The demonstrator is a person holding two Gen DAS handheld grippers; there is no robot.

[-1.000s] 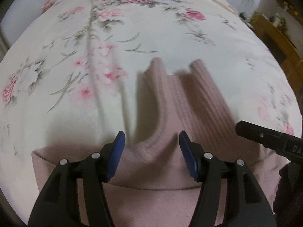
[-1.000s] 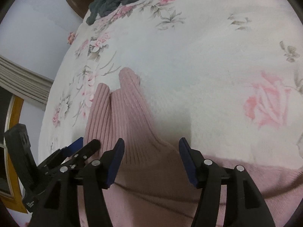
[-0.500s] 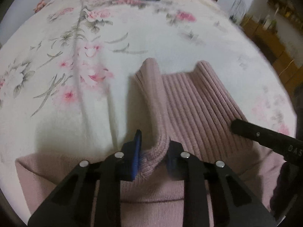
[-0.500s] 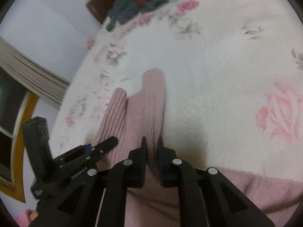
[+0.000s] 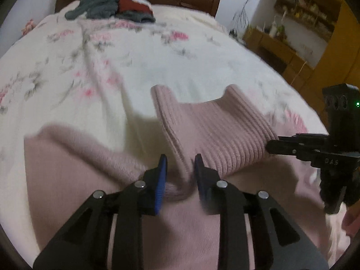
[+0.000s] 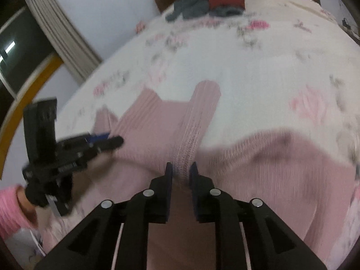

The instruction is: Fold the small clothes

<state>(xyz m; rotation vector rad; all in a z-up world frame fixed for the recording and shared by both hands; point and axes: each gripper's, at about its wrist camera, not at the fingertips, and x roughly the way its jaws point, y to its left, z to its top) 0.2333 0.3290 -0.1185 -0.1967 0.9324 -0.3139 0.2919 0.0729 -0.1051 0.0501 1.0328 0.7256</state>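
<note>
The sweater is dusty pink with a ribbed collar. The bedspread is cream, printed with pink roses and grey-green leaves. At the upper left lies a grey and red clothes pile. Both grippers are black with blue pads.

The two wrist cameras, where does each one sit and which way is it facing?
Left wrist: rides the left tool, facing across the floral bedspread toward the dark headboard; it grips the pink ribbed knit sweater; right tool at right.
Right wrist: rides the right tool, facing likewise, gripping the sweater; left tool and pink sleeve at left.
Shared: sweater, bedspread, grey and red clothes pile.
</note>
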